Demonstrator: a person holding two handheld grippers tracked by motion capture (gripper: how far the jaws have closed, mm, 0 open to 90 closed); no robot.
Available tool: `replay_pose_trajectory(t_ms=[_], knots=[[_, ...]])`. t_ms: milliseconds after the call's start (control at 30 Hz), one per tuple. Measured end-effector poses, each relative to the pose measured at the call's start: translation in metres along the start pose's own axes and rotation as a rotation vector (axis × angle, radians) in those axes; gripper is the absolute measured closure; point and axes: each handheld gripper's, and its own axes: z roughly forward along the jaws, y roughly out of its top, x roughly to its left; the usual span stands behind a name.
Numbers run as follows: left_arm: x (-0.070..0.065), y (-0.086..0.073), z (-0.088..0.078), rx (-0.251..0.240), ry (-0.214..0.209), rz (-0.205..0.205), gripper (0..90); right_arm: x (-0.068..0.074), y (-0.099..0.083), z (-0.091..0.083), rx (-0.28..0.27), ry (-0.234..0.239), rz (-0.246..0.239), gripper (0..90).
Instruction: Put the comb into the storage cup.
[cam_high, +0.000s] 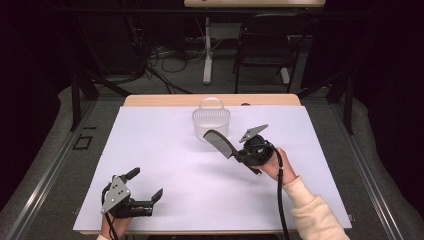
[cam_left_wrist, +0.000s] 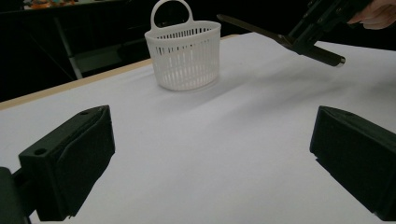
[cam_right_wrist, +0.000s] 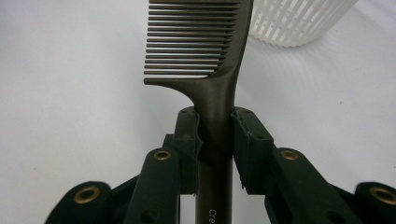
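Left tool (cam_high: 148, 186) nearest, at 7 o'clock on white surface (cam_high: 165, 150), jaws spread wide, nothing between them. Right tool (cam_high: 239, 155) at 3 o'clock, raised off surface, clenched on handle of dark comb (cam_right_wrist: 212, 70); comb head with teeth points toward 11 o'clock. White slotted basket (cam_high: 211, 120) upright at 12 o'clock, just beyond comb tip, apart from it.

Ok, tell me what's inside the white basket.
Nothing shows inside the white basket: through its slatted wall no object appears, though its floor is partly hidden by the rim. The comb is outside it, clamped in the right gripper.
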Motion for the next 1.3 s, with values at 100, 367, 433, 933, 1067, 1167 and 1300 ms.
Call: replay_pose_trajectory(t_ms=[100, 367, 433, 933, 1067, 1167, 1300], knots=[[0.0, 0.0, 0.0, 0.001, -0.003, 0.004, 0.0, 0.001, -0.002, -0.001, -0.013, 0.001, 0.001, 72.9], [0.0, 0.0, -0.001, 0.0, -0.001, -0.002, 0.0, 0.001, -0.006, -0.002, -0.044, 0.0, 0.013, 72.9], [0.001, -0.001, 0.0, 0.0, -0.003, -0.002, 0.0, 0.001, -0.006, -0.003, -0.05, 0.004, 0.017, 72.8], [0.001, 0.0, -0.001, 0.0, -0.004, -0.001, 0.0, -0.004, -0.01, -0.009, -0.105, -0.013, 0.035, 72.9], [0.001, 0.0, -0.001, 0.0, -0.003, -0.001, 0.0, -0.005, -0.011, -0.012, -0.114, -0.019, 0.039, 72.9], [0.001, -0.001, -0.001, 0.0, -0.002, -0.004, 0.0, -0.006, -0.011, -0.013, -0.122, -0.025, 0.044, 72.9], [0.001, 0.0, -0.001, 0.0, -0.004, 0.0, 0.0, -0.007, -0.012, -0.014, -0.128, -0.031, 0.044, 72.9]])
